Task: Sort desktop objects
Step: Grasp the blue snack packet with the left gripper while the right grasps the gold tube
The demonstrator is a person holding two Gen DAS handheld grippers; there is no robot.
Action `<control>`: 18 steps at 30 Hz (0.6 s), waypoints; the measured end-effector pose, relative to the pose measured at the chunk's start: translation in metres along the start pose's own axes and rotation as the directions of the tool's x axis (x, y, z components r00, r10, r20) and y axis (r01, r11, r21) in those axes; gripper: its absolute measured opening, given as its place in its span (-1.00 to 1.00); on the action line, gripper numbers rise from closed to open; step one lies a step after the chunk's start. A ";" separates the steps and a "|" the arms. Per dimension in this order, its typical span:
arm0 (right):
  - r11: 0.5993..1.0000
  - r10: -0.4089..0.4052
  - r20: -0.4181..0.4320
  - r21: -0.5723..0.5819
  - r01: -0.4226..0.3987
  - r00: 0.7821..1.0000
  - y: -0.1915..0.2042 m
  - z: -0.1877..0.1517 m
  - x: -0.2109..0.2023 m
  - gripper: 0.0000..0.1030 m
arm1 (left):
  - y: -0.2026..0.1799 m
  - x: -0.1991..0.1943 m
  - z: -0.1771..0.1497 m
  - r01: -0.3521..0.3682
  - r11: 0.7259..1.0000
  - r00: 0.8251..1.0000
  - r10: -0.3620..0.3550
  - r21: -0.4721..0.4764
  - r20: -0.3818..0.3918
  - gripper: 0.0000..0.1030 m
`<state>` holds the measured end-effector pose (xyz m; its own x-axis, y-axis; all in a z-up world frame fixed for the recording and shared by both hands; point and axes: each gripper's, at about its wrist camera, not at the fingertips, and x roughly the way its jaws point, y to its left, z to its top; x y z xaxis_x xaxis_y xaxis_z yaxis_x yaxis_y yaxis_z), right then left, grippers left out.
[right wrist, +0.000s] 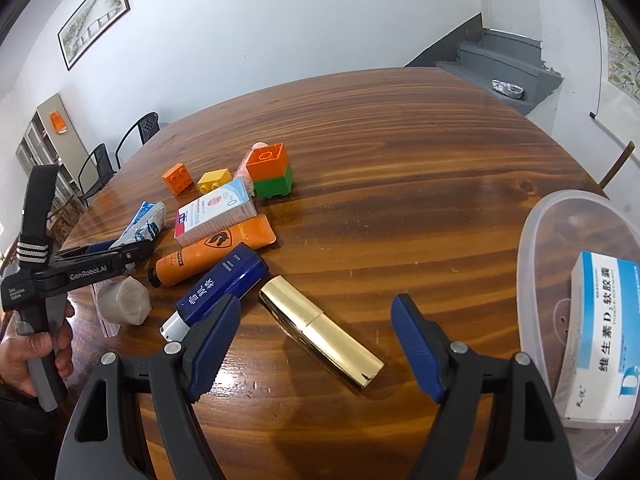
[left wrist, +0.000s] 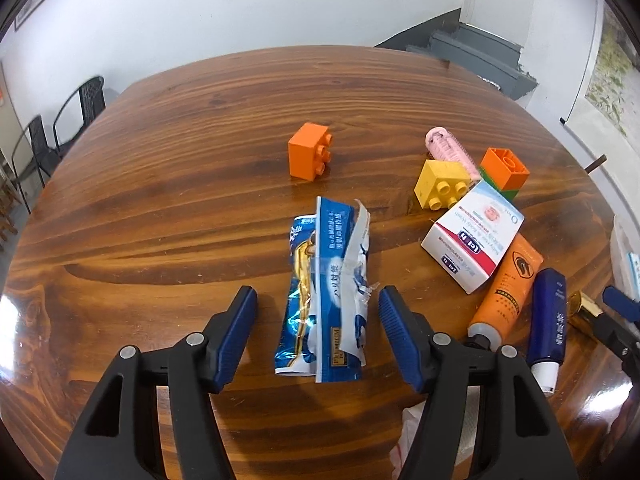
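left wrist view: the wooden table [left wrist: 160, 208] carries all items. the clear plastic bin [right wrist: 560, 240] at the table's right edge holds a white and blue box [right wrist: 604, 340]. the left gripper [left wrist: 318, 312] is spread wide, holding nothing, its fingers flanking the blue wrapper [left wrist: 324, 292]. the right gripper [right wrist: 316, 344] is likewise wide open and empty, straddling the gold tube [right wrist: 320, 330].

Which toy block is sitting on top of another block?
The orange block with its hollow side facing up. It is stacked on the green block. The other orange block and the yellow block rest alone on the table.
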<state>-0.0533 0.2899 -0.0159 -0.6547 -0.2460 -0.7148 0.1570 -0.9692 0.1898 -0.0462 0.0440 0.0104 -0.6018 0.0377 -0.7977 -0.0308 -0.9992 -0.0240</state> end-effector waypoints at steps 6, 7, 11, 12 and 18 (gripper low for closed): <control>1.000 -0.012 -0.031 -0.030 0.011 0.999 0.004 -0.002 0.007 0.30 | -0.003 -0.005 -0.002 0.017 1.000 1.000 -0.017 0.005 0.024 -0.22; 1.000 -0.007 -0.042 -0.027 0.006 0.999 0.003 -0.002 0.009 0.16 | -0.003 -0.005 -0.002 0.020 1.000 1.000 -0.020 0.004 0.024 -0.22; 0.999 -0.015 -0.055 -0.030 0.013 0.998 0.004 -0.005 0.009 -0.12 | -0.005 -0.008 -0.003 0.028 1.000 0.999 -0.029 0.011 0.031 -0.22; 0.999 -0.019 -0.055 -0.033 0.017 0.998 0.005 -0.005 0.009 -0.17 | -0.006 -0.008 -0.004 0.030 0.999 0.999 -0.030 0.014 0.034 -0.22; 0.999 -0.033 -0.057 -0.023 0.032 0.998 0.004 -0.007 0.008 -0.51 | -0.006 -0.014 -0.003 0.029 1.000 0.998 -0.029 0.003 0.056 -0.23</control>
<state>-0.0525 0.2843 -0.0254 -0.6161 -0.2142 -0.7579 0.1534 -0.9765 0.1513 -0.0356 0.0494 0.0199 -0.6445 0.0673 -0.7616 -0.0508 -0.9977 -0.0451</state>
